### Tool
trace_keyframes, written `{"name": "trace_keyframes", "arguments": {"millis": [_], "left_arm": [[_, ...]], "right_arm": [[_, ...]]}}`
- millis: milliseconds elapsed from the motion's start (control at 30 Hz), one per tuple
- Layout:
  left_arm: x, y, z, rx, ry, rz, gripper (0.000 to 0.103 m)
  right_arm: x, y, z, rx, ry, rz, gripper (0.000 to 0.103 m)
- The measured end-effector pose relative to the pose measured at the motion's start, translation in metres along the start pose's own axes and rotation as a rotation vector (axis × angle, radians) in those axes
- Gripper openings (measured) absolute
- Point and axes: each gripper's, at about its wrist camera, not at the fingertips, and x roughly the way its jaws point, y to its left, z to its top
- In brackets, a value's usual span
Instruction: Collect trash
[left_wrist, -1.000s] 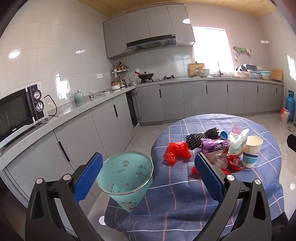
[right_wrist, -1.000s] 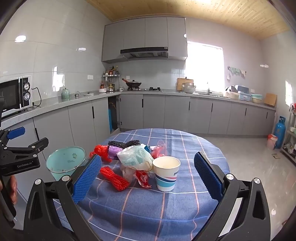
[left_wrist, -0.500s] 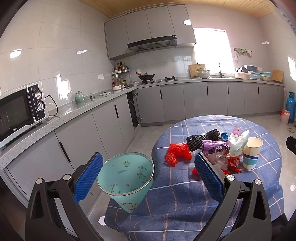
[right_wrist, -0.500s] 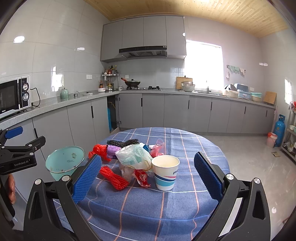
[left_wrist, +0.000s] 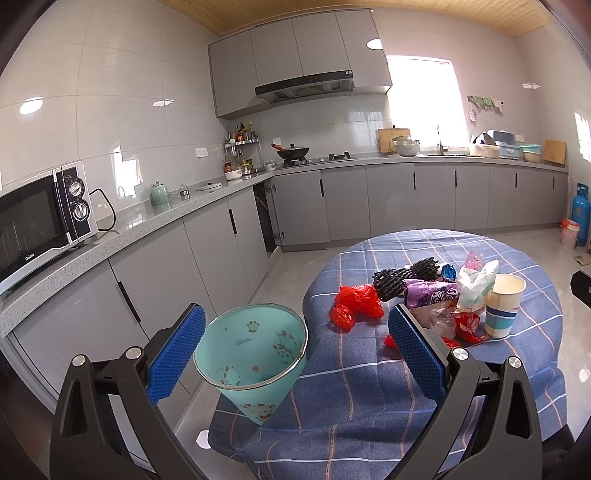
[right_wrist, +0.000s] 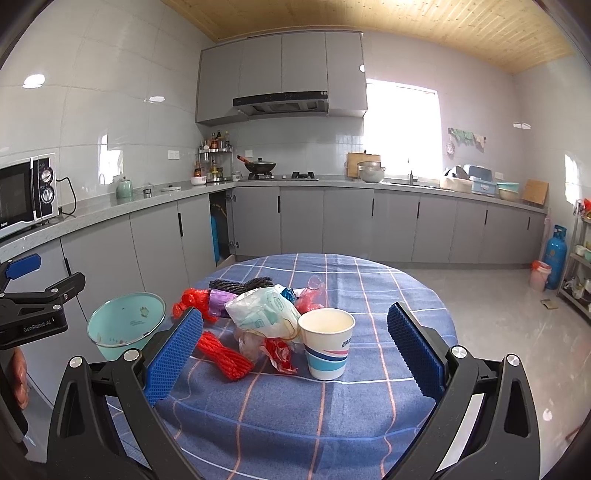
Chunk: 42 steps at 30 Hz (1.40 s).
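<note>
Trash sits heaped near the middle of the round tabletop, which wears a blue checked cloth: a paper cup upright at the right of the heap, a pale plastic bag just beside it, a red net in front, a red bag on the bin side, a purple wrapper and a black net bundle behind. The left tongs are spread wide and grip nothing; between the blue pads a teal bin (cartoon prints on it) shows, standing beside the table's edge, apart from both pads. The right tongs are likewise wide apart and bare, hovering before the heap, the cup framed between them but untouched. Grey kitchen counters run behind.
</note>
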Motion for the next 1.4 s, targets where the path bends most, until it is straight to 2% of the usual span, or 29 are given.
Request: {"name": "trace_keyframes", "arguments": {"millis": [1400], "left_arm": [[0.0004,0.0004,0.0007,-0.005,-0.001,-0.002,0.098]], "right_arm": [[0.0013,-0.0007,-0.0002,0.004,0.011,0.002,0.098]]}}
